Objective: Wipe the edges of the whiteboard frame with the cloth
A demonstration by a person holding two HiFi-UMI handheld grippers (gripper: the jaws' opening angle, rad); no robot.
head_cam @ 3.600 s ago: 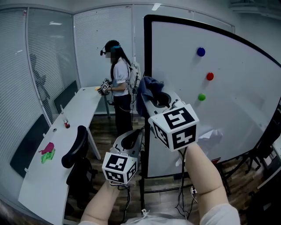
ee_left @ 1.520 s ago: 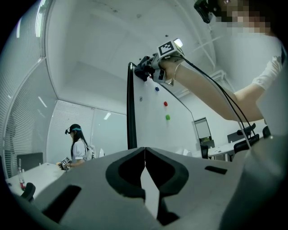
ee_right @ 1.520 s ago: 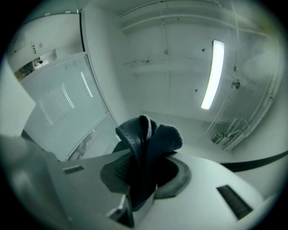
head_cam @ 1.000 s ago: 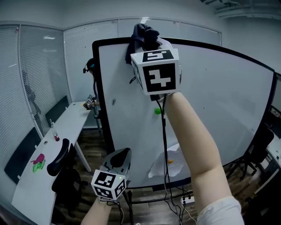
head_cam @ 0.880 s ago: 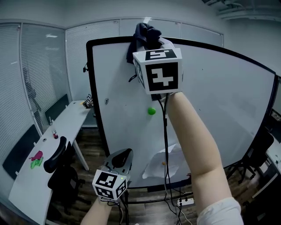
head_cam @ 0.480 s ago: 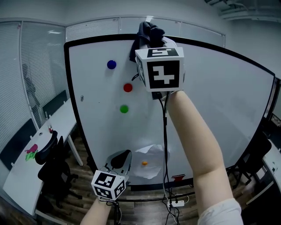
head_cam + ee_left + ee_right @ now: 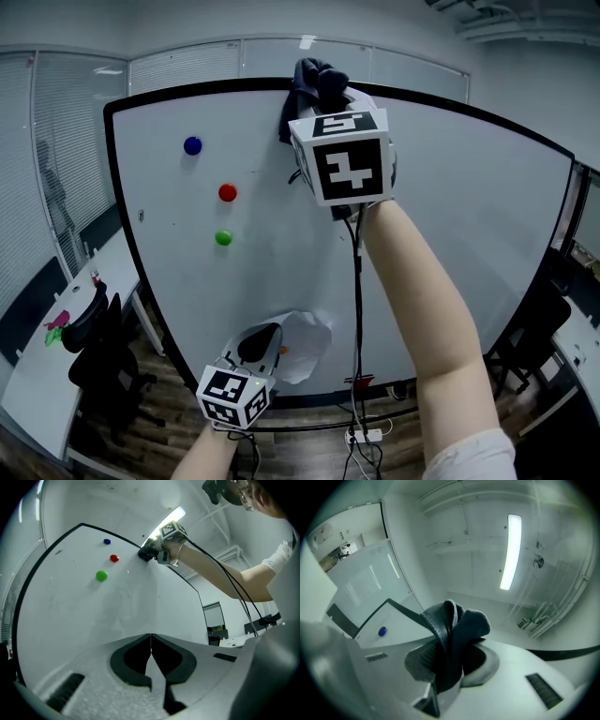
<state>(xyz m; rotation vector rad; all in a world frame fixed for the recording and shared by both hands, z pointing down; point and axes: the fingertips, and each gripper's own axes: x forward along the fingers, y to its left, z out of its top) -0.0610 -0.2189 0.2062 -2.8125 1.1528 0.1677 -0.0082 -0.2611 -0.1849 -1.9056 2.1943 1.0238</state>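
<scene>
The whiteboard has a thin black frame [image 7: 187,86] round its white face. My right gripper [image 7: 323,89] is raised to the top edge and is shut on a dark blue-grey cloth [image 7: 312,82], which lies bunched over the frame there. In the right gripper view the cloth [image 7: 452,637] fills the space between the jaws, with the black frame [image 7: 401,610] running off behind it. My left gripper [image 7: 258,342] hangs low in front of the board's lower part, shut and holding nothing. In the left gripper view my right gripper [image 7: 149,553] shows at the board's top edge.
Blue [image 7: 192,145], red [image 7: 228,192] and green [image 7: 223,238] magnets stick to the board's left half. A crumpled white sheet [image 7: 302,342] hangs low on the board. A black office chair [image 7: 94,352] and a white desk [image 7: 37,370] stand at the left. Cables [image 7: 356,375] hang from my right arm.
The view has swung right along the board, so the magnets and left frame edge now sit further left. My right gripper keeps the cloth on the top frame edge. The left gripper stays low.
</scene>
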